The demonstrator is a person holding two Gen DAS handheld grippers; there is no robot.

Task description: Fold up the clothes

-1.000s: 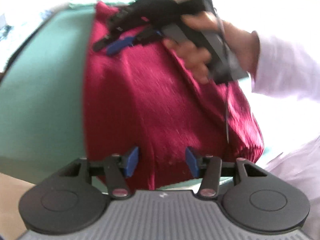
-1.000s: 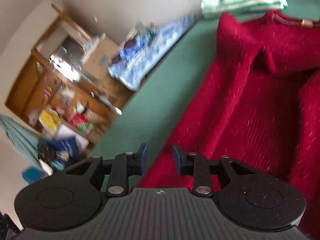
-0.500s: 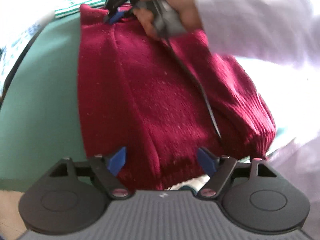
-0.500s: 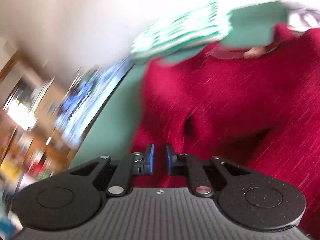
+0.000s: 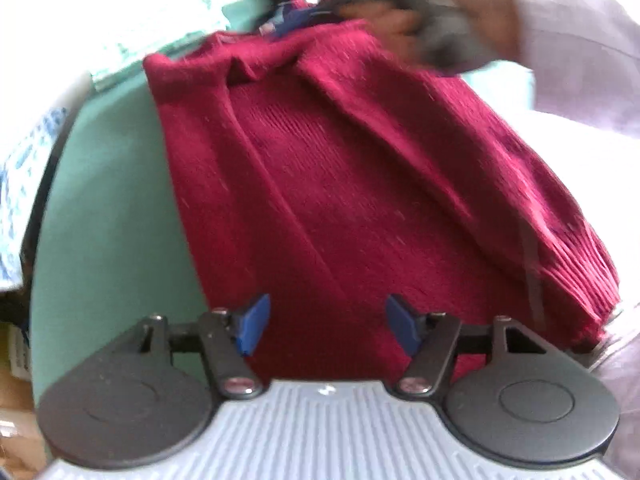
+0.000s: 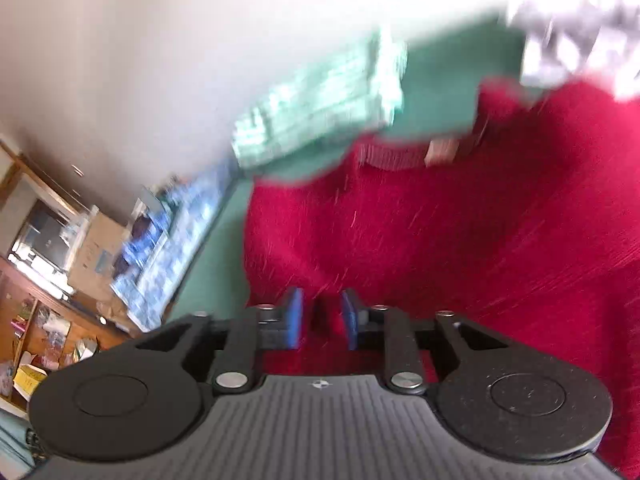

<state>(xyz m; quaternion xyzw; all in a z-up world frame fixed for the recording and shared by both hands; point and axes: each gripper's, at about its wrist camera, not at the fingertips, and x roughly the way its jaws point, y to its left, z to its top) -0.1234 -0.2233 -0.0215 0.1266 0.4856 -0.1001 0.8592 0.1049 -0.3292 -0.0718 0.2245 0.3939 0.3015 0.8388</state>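
A dark red knitted sweater (image 5: 340,180) lies on the green table (image 5: 112,200), collar end far from me, ribbed hem at the right. My left gripper (image 5: 327,308) hovers over its near part; the jaws are wide and closing, with only flat knit below them. At the collar a hand (image 5: 400,20) holds my right gripper (image 5: 286,24), blurred by motion. In the right wrist view the right gripper (image 6: 322,300) sits low over the sweater (image 6: 460,240) with a narrow gap that is opening. Red knit shows in the gap, and the pads do not press it. The collar label (image 6: 440,150) lies ahead.
A folded green-and-white striped cloth (image 6: 320,108) lies on the table (image 6: 440,92) beyond the collar, with a grey-and-white cloth (image 6: 580,40) at the far right. A blue-and-white patterned cloth (image 6: 176,248) hangs off the left edge. Cluttered wooden shelves (image 6: 36,280) stand past it.
The right hand has gone from the sweater's left edge up to its collar; its jaws narrowed, then parted again. My left gripper's jaws have widened over the near part of the sweater.
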